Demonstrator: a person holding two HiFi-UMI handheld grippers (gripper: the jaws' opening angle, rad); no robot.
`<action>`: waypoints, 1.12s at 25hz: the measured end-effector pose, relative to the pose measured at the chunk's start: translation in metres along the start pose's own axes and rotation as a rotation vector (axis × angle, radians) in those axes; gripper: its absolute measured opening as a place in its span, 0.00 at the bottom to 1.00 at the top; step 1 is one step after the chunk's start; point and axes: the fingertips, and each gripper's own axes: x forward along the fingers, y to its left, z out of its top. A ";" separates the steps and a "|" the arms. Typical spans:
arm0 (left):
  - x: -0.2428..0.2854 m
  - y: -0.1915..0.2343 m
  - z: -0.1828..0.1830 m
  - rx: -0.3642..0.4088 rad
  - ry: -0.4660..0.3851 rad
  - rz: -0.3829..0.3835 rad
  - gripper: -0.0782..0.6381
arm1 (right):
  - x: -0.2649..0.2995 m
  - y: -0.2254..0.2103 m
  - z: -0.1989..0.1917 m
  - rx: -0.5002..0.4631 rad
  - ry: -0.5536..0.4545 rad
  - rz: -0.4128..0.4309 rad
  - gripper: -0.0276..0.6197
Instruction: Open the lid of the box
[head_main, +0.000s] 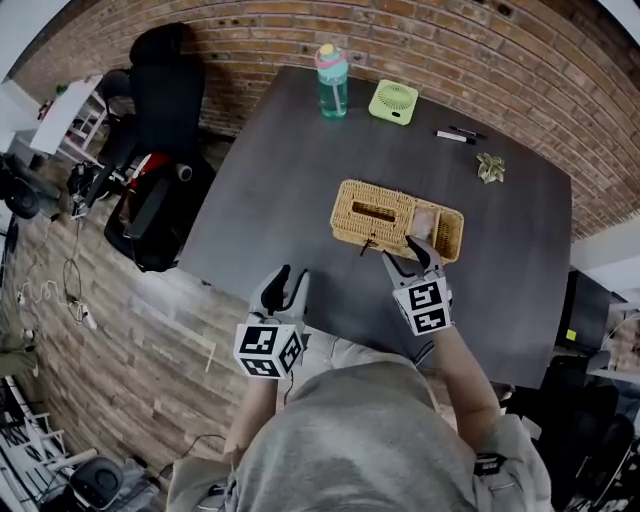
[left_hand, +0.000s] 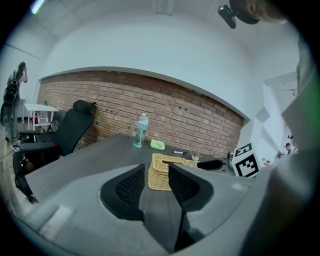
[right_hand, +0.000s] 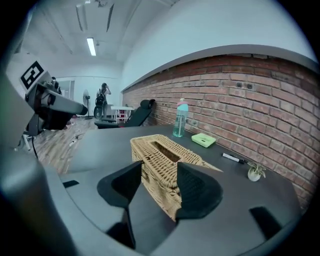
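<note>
A woven wicker box (head_main: 397, 220) with a slotted lid lies on the dark table (head_main: 280, 170). Its right end (head_main: 443, 232) looks paler, and in the right gripper view the lid's right edge (right_hand: 212, 165) juts out past the box (right_hand: 160, 152). My right gripper (head_main: 410, 257) is open, its fingertips at the box's near side and a corner of the box between the jaws (right_hand: 159, 182). My left gripper (head_main: 290, 284) hangs open and empty over the table's front edge, well left of the box (left_hand: 159, 175), which shows between its jaws (left_hand: 156, 182).
At the table's far side stand a teal water bottle (head_main: 332, 82), a green flat fan (head_main: 393, 102), a marker (head_main: 457, 135) and a tiny potted plant (head_main: 490, 167). A black office chair (head_main: 160, 150) sits left of the table, a brick wall behind.
</note>
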 end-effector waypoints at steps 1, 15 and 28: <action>0.003 -0.001 0.000 0.002 0.004 -0.008 0.31 | 0.002 -0.003 -0.003 -0.009 0.013 -0.009 0.36; 0.024 -0.019 -0.002 0.025 0.032 -0.065 0.31 | 0.015 -0.023 -0.029 -0.160 0.127 -0.100 0.36; 0.020 -0.029 0.000 0.027 0.012 -0.061 0.31 | 0.006 -0.028 -0.013 -0.169 0.095 -0.071 0.36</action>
